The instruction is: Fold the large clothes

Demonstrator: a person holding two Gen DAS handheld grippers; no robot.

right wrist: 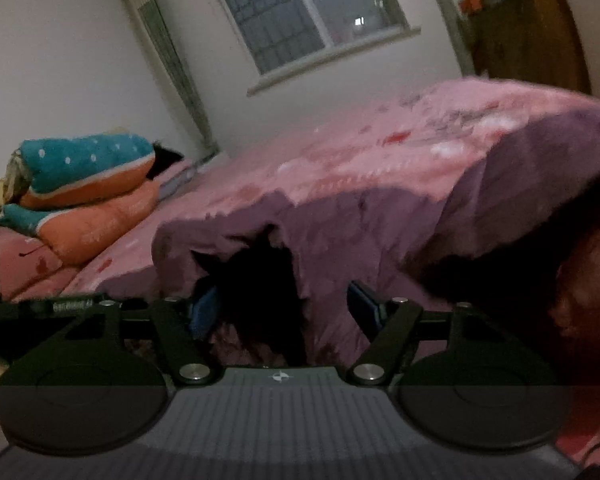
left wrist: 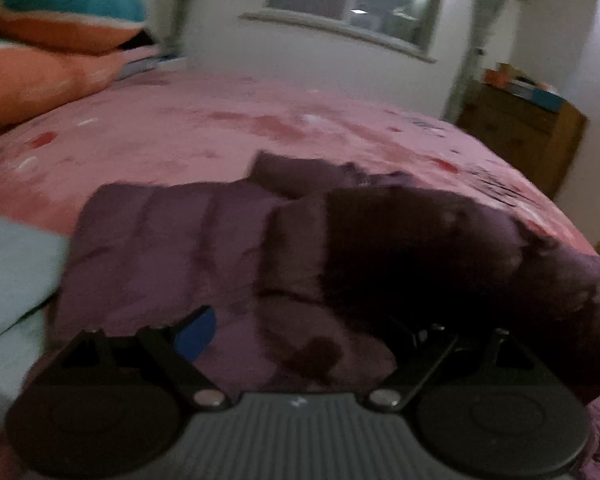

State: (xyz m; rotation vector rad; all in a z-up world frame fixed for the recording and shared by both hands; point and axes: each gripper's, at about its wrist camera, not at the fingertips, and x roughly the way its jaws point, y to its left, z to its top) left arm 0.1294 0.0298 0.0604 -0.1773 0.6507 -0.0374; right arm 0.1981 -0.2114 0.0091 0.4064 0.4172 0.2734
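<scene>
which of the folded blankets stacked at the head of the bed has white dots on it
The top one: the teal fleece blanket with white dots. It rests on the plain orange blanket, whose teal shows only at one end and carries no dots.

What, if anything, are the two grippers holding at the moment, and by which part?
It cannot be told: the purple padded jacket fills the wide-spread jaws of the left gripper and right gripper, but no clamped grip shows.

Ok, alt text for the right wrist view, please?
A purple quilted jacket lies bunched on a pink bedspread, right in front of the right gripper, whose blue-padded fingers stand apart. Folded teal-and-orange blankets and a window sit behind.
</scene>
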